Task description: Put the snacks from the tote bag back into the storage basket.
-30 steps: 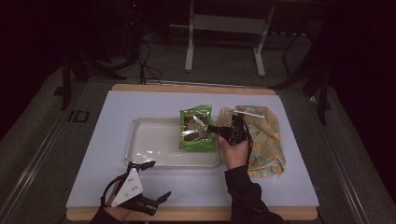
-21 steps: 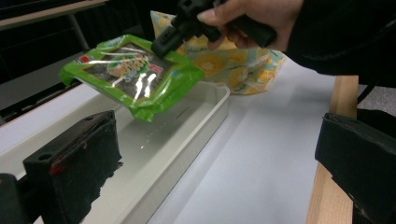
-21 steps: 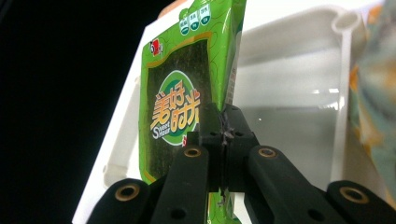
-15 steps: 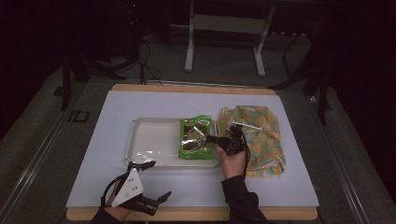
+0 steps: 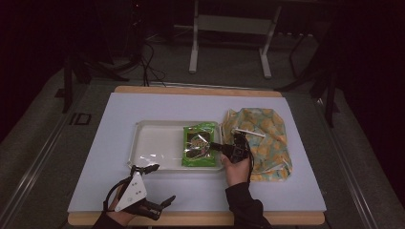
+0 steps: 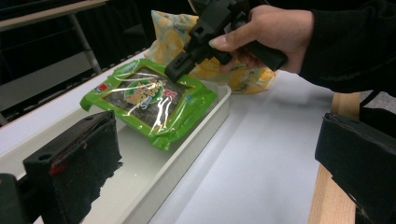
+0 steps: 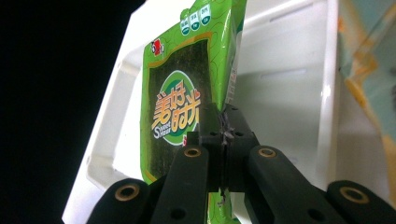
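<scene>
Already the right gripper (image 5: 216,146), clenched on the seaweed packet (image 5: 199,145), has it half-lowered into the white tray (image 5: 153,143) at frame center; release remains.

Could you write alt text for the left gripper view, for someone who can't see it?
A hand's black gripper pinches a green snack packet, its far end in a white tray on a pale table. A yellow-patterned bag lies behind; two open black jaws frame the foreground.

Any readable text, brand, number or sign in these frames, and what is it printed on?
"美好时光": large orange characters on the green snack packet, as far as they can be made out.
Small Latin line under them, starting with "S": too blurred to read.
Red logo and three badges at the packet's top: too small.
The yellow patterned bag shows no legible text.
</scene>
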### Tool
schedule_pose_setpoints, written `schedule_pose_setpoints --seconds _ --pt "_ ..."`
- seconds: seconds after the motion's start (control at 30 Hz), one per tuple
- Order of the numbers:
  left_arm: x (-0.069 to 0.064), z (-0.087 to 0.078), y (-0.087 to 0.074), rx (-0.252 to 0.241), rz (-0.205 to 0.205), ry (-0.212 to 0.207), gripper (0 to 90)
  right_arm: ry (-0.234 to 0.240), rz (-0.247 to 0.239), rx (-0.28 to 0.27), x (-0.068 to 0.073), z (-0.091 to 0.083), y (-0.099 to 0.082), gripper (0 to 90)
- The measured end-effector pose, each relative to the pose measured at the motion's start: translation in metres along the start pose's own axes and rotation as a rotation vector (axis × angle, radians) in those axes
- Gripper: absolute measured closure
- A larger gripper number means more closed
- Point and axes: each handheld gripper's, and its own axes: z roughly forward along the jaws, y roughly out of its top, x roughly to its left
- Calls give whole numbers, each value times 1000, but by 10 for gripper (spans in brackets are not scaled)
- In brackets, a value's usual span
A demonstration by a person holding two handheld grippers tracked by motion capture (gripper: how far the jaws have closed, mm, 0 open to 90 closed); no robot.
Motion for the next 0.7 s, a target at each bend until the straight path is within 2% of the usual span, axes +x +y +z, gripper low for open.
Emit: schedule_pose_setpoints --seconds 0.27,0.4,0.7 --pt "0 0 0 1 3 1 4 -1 27 39 -7 5 -7 886" --pt "0 0 0 2 4 0 4 -2 35 41 -9 7 -10 885" --pt "0 0 0 4 7 -2 4 -19 18 62 -9 8 -11 874"
